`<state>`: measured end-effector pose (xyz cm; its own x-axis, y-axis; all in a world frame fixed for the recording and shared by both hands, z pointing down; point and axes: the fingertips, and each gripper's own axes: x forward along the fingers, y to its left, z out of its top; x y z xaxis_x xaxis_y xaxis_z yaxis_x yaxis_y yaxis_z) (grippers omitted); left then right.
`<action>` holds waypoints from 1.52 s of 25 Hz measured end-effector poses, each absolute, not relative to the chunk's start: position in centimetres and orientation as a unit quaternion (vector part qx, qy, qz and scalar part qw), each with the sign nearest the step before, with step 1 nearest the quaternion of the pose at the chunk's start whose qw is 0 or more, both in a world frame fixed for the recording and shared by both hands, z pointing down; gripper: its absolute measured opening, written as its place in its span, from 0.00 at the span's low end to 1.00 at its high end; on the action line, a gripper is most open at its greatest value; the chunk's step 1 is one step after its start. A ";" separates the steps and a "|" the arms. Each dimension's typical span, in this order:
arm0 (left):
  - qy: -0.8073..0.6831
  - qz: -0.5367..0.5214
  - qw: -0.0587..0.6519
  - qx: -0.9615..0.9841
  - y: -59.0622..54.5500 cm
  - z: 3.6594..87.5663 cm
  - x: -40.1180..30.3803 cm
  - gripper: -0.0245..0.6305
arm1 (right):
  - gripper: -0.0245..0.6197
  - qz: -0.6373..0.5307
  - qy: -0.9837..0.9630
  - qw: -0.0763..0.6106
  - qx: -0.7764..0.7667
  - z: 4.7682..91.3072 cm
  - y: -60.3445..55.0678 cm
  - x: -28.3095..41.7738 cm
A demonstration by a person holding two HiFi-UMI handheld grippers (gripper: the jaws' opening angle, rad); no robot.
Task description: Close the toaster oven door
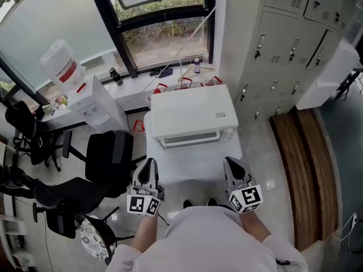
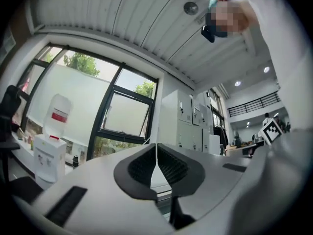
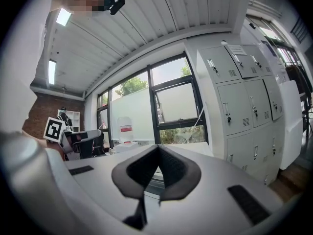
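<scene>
Two grippers in head view, jaw state? – A
Left gripper [image 1: 148, 169] has its jaws pressed together with nothing between them. Right gripper [image 1: 232, 168] is the same, pads meeting, empty – B
And the toaster oven? – A
White toaster oven [image 1: 193, 115] sits on the white table [image 1: 193, 166], back toward the window. Its door [image 1: 195, 136] looks upright against the front. Both grippers hover over the table's near edge, apart from the oven, the left one beside the black chair [image 1: 108, 154] – B
</scene>
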<state>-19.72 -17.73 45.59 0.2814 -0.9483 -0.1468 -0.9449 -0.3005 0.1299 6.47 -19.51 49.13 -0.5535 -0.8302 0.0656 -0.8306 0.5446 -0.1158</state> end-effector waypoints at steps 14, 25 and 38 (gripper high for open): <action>-0.613 -0.048 -0.003 0.789 -17.6 47.4 -18.5 0.07 | 0.05 0.062 -0.882 -0.002 0.467 48.7 -19.8 6.3; -0.611 -0.047 0.005 0.790 -17.7 47.8 -18.5 0.07 | 0.05 0.058 -0.882 0.004 0.467 48.7 -20.1 6.0; -0.597 -0.037 0.012 0.801 -17.4 48.1 -17.8 0.07 | 0.05 0.056 -0.879 0.003 0.474 48.4 -20.1 6.0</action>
<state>-17.79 -17.36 48.13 0.2847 -0.9576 -0.0449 -0.9557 -0.2871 0.0640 5.97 -20.14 48.43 -0.5513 -0.8323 0.0585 -0.8329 0.5450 -0.0962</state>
